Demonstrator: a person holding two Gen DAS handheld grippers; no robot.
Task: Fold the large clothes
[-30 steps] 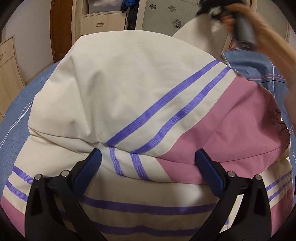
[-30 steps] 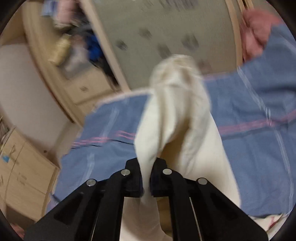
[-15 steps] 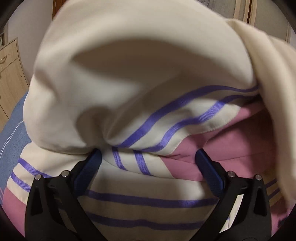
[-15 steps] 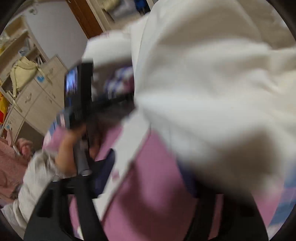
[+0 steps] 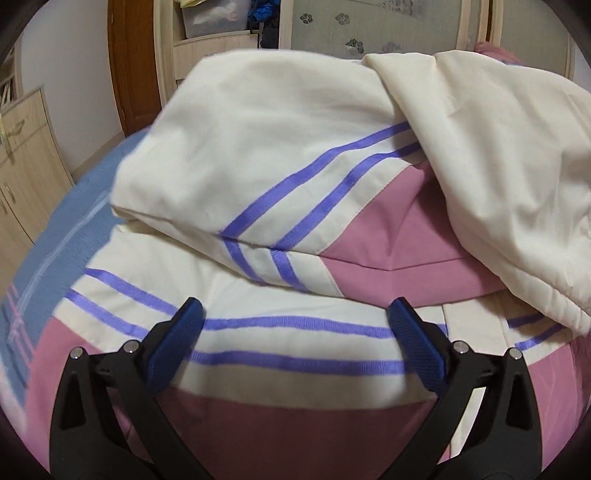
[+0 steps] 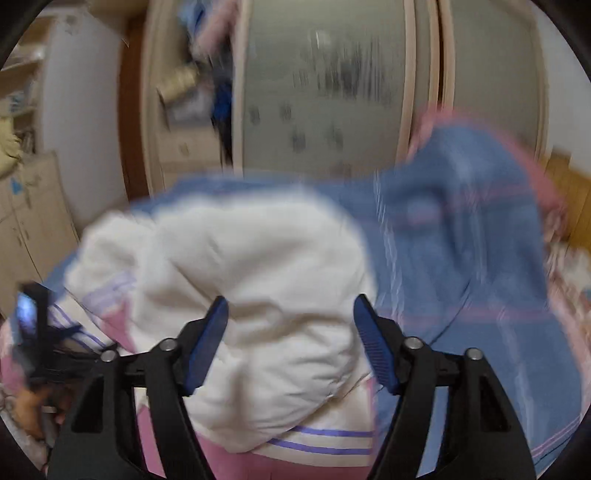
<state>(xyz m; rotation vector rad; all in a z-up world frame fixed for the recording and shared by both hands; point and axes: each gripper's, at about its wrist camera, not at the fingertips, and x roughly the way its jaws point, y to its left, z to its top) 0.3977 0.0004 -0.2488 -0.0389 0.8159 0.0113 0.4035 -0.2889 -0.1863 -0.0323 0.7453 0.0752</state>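
Observation:
A cream, pink and purple-striped jacket (image 5: 280, 177) lies in a bulky folded heap on the blue bedspread (image 5: 55, 240). A cream sleeve (image 5: 491, 155) lies draped across its right side. My left gripper (image 5: 295, 339) is open and empty, just above the jacket's near striped panel. In the right wrist view, which is blurred, the jacket (image 6: 236, 280) sits ahead and my right gripper (image 6: 291, 332) is open and empty over its cream part. The left gripper shows at that view's left edge (image 6: 40, 343).
The blue bedspread (image 6: 461, 277) extends to the right with a rumpled raised part. A wardrobe with frosted doors (image 5: 369, 33) stands behind the bed, and a wooden cabinet (image 5: 22, 155) stands at the left. A brown door (image 5: 125, 62) is beyond.
My right gripper carried the cream sleeve over the jacket, let it go and opened. The sleeve now rests across the jacket's right side. My left gripper stayed open and drew back a little.

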